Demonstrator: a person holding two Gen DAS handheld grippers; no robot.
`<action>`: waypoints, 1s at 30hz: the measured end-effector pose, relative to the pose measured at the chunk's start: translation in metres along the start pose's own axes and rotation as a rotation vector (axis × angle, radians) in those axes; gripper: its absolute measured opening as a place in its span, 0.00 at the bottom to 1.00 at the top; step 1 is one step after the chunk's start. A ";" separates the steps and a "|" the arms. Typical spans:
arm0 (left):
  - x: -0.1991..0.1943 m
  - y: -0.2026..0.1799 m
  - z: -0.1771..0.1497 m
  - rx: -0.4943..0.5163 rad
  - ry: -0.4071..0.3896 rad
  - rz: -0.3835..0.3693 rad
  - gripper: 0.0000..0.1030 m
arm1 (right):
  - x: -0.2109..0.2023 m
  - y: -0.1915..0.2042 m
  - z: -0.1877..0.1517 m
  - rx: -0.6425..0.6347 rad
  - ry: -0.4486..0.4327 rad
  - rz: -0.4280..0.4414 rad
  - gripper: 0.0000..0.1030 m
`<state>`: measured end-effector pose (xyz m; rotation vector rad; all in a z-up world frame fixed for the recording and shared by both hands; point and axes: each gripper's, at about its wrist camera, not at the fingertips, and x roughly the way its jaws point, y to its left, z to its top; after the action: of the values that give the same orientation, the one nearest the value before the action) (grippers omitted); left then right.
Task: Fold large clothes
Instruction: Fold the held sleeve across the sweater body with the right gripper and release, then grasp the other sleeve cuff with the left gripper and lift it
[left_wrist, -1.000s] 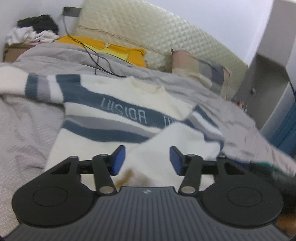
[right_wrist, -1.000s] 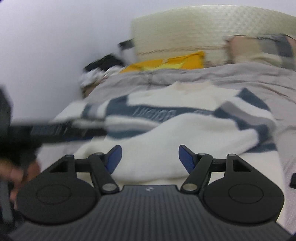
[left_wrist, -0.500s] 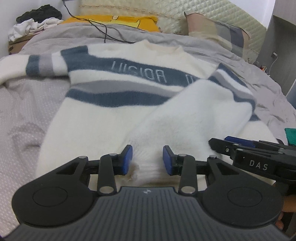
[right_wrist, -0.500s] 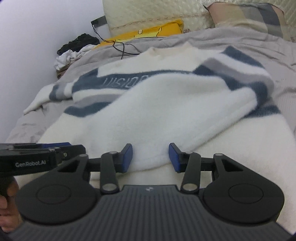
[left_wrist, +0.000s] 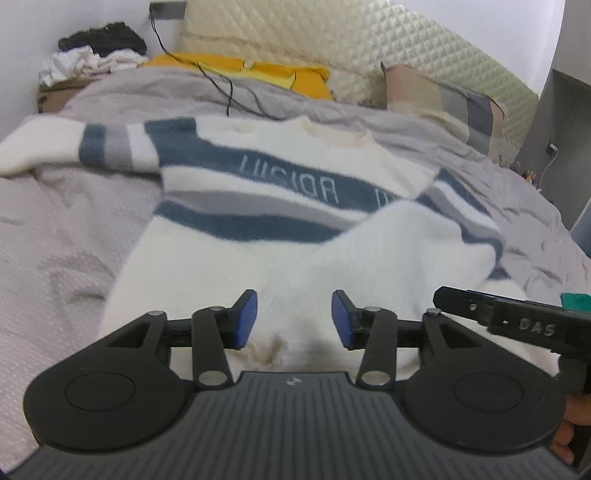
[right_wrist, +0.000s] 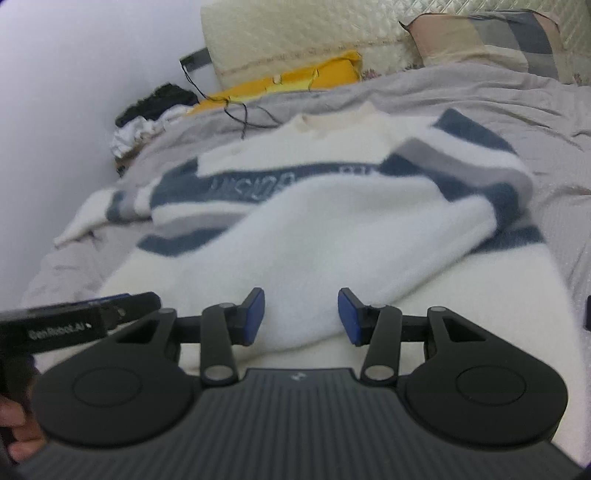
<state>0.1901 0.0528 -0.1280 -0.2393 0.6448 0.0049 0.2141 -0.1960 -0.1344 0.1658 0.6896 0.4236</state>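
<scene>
Fuzzy cream sweater (left_wrist: 229, 280), blue-grey stripes, lies on wrinkled grey bedsheet (left_wrist: 55, 236).

You have one striped sweater (left_wrist: 266, 206) on one bed (left_wrist: 55, 236), two pillows, one yellow (left_wrist: 258, 72) and one checked (left_wrist: 443, 96), one black cable (left_wrist: 229, 88), one heap of clothes (left_wrist: 96, 51), and two grippers, left (left_wrist: 294, 319) and right (right_wrist: 301, 316).
</scene>
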 end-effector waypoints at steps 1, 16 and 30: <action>-0.004 0.000 0.002 0.003 -0.011 0.011 0.51 | -0.003 0.002 0.001 0.001 -0.006 0.013 0.47; -0.058 0.071 0.111 -0.223 -0.098 0.222 0.53 | -0.056 0.036 0.008 -0.098 -0.124 0.087 0.47; -0.081 0.267 0.138 -0.696 -0.220 0.308 0.57 | -0.037 0.035 -0.002 -0.093 -0.023 0.116 0.47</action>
<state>0.1866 0.3487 -0.0317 -0.7960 0.4356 0.5514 0.1757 -0.1801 -0.1043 0.1223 0.6384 0.5628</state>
